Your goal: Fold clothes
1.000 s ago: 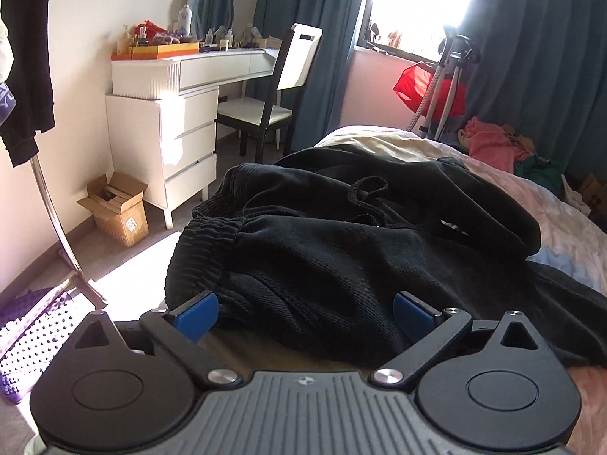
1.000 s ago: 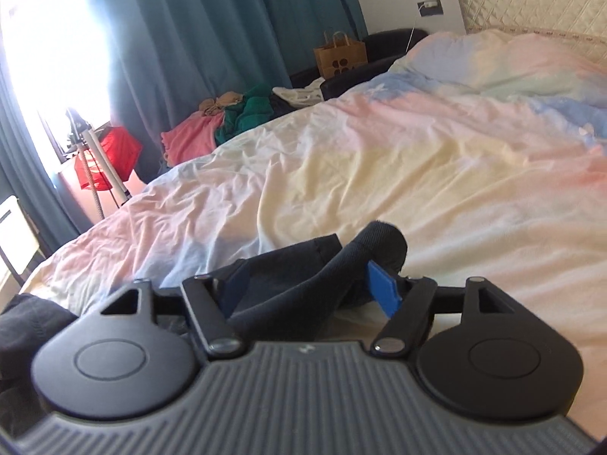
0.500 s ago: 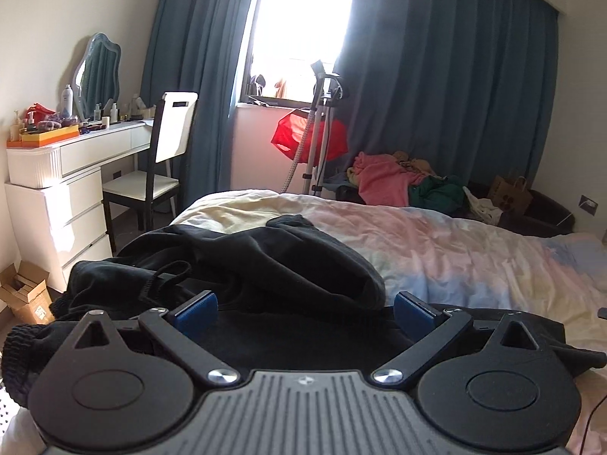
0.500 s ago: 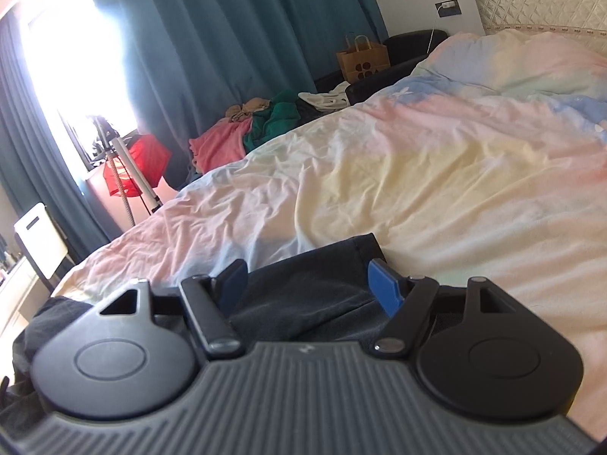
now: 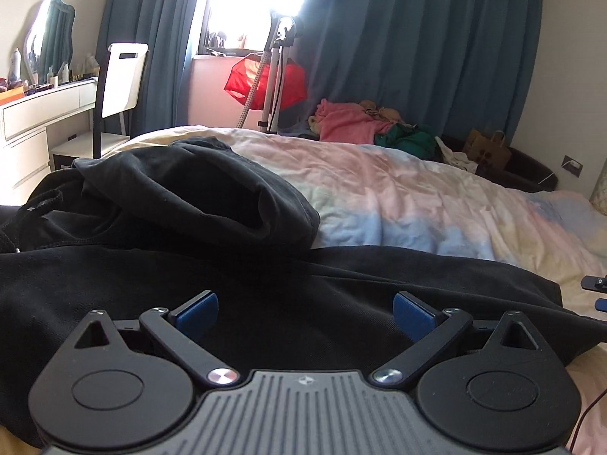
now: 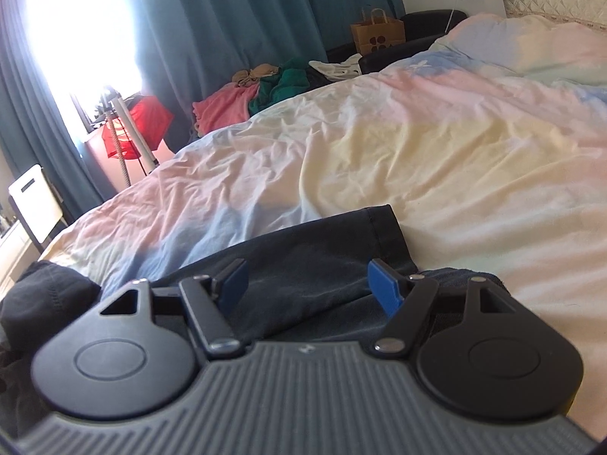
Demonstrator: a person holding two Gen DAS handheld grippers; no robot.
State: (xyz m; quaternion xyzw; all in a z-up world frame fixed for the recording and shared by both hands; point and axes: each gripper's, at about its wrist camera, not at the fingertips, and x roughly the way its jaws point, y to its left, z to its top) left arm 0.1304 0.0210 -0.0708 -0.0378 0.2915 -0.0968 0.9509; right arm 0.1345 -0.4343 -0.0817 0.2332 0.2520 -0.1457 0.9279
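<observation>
Black trousers (image 5: 265,288) lie on the bed, one leg stretched flat to the right, the other leg bunched in a heap (image 5: 197,204) behind it. My left gripper (image 5: 305,309) is open, low over the flat leg, holding nothing. In the right wrist view the leg's hem end (image 6: 341,250) lies flat on the pastel duvet (image 6: 417,144). My right gripper (image 6: 307,284) is open just above that hem end, empty. Its tip shows at the right edge of the left wrist view (image 5: 595,284).
A pile of pink and green clothes (image 5: 364,125) lies beyond the bed's far side, with a brown paper bag (image 5: 489,148) and a tripod with red fabric (image 5: 269,79) near the curtained window. A white dresser and chair (image 5: 117,76) stand at the left.
The left view swung from the waistband and dresser rightward along the trouser leg. The raised leg end by the right gripper now lies flat; both grippers stayed open.
</observation>
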